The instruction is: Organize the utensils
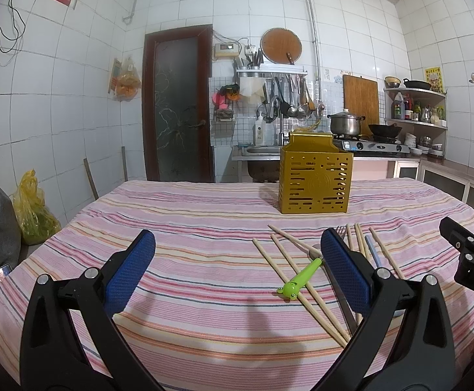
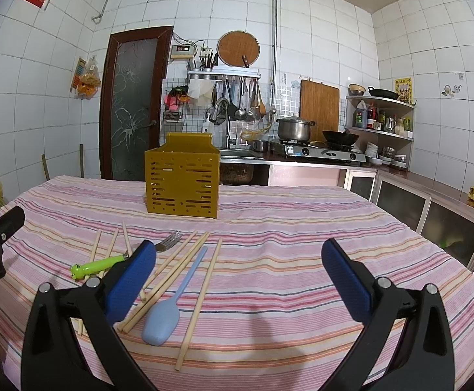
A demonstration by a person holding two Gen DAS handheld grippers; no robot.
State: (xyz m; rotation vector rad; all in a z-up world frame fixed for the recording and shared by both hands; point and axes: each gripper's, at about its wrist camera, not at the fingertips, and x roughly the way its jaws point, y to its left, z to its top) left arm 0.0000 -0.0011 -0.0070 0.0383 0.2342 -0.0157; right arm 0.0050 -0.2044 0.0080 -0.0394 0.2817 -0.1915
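Note:
A gold slotted utensil holder (image 1: 315,181) (image 2: 182,183) stands upright on the striped tablecloth (image 1: 204,215). In front of it lie several wooden chopsticks (image 1: 289,270) (image 2: 184,260), a green frog-handled spoon (image 1: 298,280) (image 2: 96,265), a metal fork (image 2: 170,241) and a light blue spoon (image 2: 168,309). My left gripper (image 1: 237,257) is open and empty above the cloth, left of the utensils. My right gripper (image 2: 238,264) is open and empty, right of the utensils.
The tablecloth (image 2: 285,260) covers the whole table. Behind it are a sink counter (image 1: 256,151), a gas stove with a steel pot (image 2: 294,128) and wok, a corner shelf (image 2: 380,120) and a dark door (image 1: 176,104). A yellow bag (image 1: 31,215) sits on the floor left.

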